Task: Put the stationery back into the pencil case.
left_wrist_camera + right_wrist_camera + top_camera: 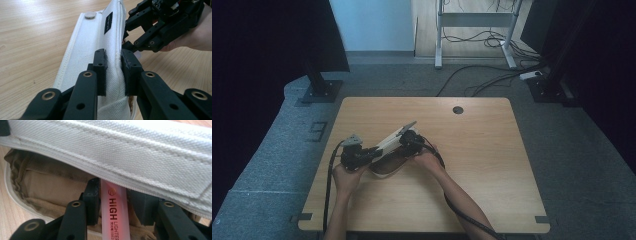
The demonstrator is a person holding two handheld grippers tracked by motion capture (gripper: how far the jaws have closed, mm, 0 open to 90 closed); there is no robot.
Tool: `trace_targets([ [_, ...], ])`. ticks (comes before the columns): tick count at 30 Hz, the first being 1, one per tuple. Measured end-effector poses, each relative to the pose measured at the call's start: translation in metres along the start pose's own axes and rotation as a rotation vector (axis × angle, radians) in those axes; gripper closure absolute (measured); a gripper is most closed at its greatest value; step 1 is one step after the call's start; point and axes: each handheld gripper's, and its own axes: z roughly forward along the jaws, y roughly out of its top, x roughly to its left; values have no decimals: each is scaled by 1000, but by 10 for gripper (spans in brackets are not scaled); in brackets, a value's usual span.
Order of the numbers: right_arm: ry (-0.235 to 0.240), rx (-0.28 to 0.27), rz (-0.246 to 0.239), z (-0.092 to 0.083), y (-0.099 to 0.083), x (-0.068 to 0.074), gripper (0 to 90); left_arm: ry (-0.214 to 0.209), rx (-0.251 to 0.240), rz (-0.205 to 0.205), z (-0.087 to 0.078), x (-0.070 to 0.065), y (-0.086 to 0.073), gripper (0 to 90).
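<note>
White canvas pencil case held open on the wooden bench, a pink highlighter between claw jaws.

The left claw (113, 72) pinches the coarse-woven, stitched flap of the pencil case (85, 57) (snap stud beyond its jaws). The right claw (120, 205) straddles a smooth pink highlighter (115, 217) at the tan-lined mouth; its jaws look slightly slack, probably not pressing. Bare bench (482, 150) lies open beyond both claws.
</note>
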Motion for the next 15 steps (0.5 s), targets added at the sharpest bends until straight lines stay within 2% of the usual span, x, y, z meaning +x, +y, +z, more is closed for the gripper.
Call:
trace_targets([
  [5,-2,-2,-4,-5,-2,2,537,0,0,1,0,0,0,755],
  [15,-7,-28,-6,-29,-12,6,504,1,0,1,0,0,0,755],
])
